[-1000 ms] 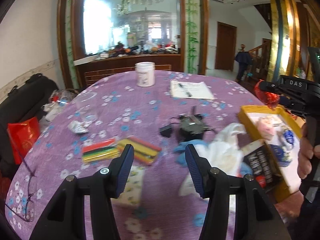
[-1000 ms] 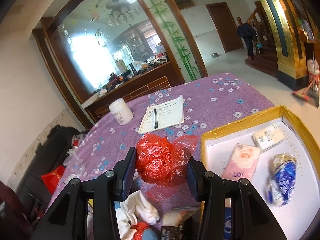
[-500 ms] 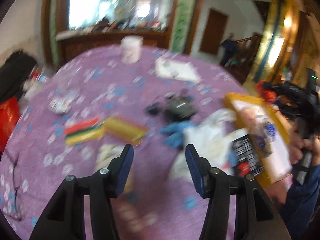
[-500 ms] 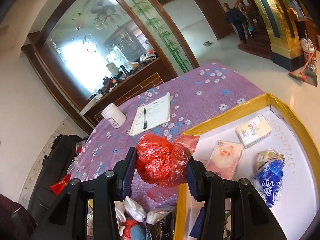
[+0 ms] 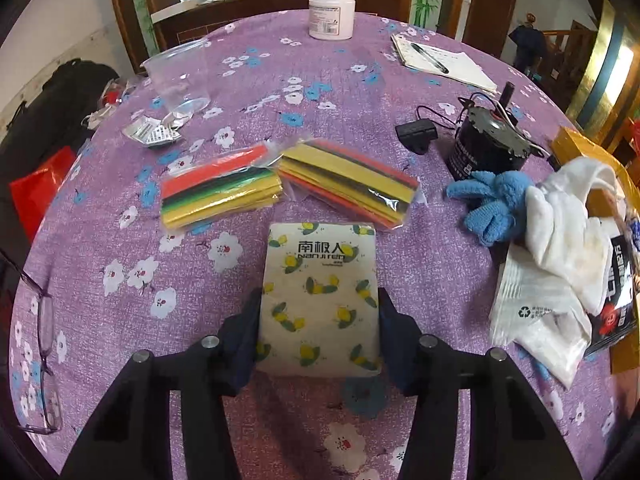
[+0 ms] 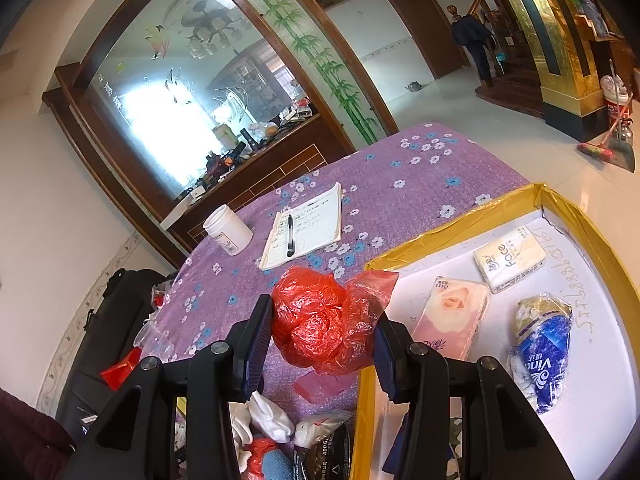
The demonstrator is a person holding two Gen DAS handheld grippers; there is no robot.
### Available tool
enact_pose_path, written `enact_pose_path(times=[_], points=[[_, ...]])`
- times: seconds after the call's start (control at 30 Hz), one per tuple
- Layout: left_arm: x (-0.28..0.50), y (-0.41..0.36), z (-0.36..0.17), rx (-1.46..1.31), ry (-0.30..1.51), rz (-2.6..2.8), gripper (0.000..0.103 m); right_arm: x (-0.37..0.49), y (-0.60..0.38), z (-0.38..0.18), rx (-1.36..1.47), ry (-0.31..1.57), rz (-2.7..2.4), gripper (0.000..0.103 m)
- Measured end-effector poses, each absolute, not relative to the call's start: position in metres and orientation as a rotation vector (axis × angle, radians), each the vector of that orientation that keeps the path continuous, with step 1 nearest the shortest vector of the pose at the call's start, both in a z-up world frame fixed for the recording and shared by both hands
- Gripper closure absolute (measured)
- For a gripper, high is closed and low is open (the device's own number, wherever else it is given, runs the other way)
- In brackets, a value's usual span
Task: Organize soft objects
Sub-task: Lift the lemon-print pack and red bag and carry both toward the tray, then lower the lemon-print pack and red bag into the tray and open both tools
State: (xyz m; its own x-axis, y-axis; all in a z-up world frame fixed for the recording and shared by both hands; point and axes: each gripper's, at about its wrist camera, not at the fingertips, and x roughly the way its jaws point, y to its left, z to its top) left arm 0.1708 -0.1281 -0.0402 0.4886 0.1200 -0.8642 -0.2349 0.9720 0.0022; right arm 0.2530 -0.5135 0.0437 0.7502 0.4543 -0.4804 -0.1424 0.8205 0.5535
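Here your left gripper had been closing on the tissue pack: light, squashy, slick; grip its long sides. Your right gripper clamped the red bag, box at 2 o'clock.

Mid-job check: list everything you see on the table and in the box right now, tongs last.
tissue pack: 1, cream with yellow print, between the left tongs
striped packets: 2, multicolour, beyond the pack
blue glove: 1, blue, right of packets
white cloths: a heap, white, beside the glove
motor: 1, black, behind the glove
jar: 1, white, far edge
notepad: 1, white, pen on top
box: 1, yellow rim, holding three tissue packs
red bag: 1, red, in the right tongs
left tongs: closing around the tissue pack
right tongs: shut on the bag
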Motion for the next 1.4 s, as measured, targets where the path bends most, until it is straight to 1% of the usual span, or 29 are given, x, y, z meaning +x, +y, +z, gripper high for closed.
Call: enact_pose_path(times=[0.1, 0.23, 0.4, 0.63, 0.8, 0.97, 1.17, 1.4], points=[[0.166, -0.131, -0.032, -0.134, 1.003, 0.215, 0.052, 0.251, -0.518, 0.047, 0.521, 0.637, 0.339, 0.054], [0.162, -0.148, -0.008, -0.135, 0.943, 0.169, 0.052, 0.247, -0.531, 0.051, 0.525, 0.617, 0.299, 0.054], [0.168, -0.195, 0.021, -0.103, 0.885, 0.039, 0.052, 0.249, -0.557, 0.05, 0.549, 0.622, 0.216, 0.054], [0.203, -0.286, 0.036, -0.084, 0.904, -0.195, 0.052, 0.264, -0.6, 0.033, 0.609, 0.693, 0.078, 0.054], [0.238, -0.354, 0.032, -0.06, 0.944, -0.309, 0.052, 0.269, -0.62, 0.019, 0.643, 0.737, -0.006, 0.054], [0.273, -0.411, 0.007, -0.01, 1.006, -0.365, 0.052, 0.273, -0.629, 0.009, 0.655, 0.769, -0.053, 0.054], [0.287, -0.437, -0.019, 0.007, 1.042, -0.37, 0.052, 0.279, -0.633, -0.003, 0.671, 0.81, -0.08, 0.053], [0.29, -0.441, -0.024, 0.008, 1.038, -0.371, 0.052, 0.282, -0.632, -0.007, 0.668, 0.825, -0.102, 0.05]])
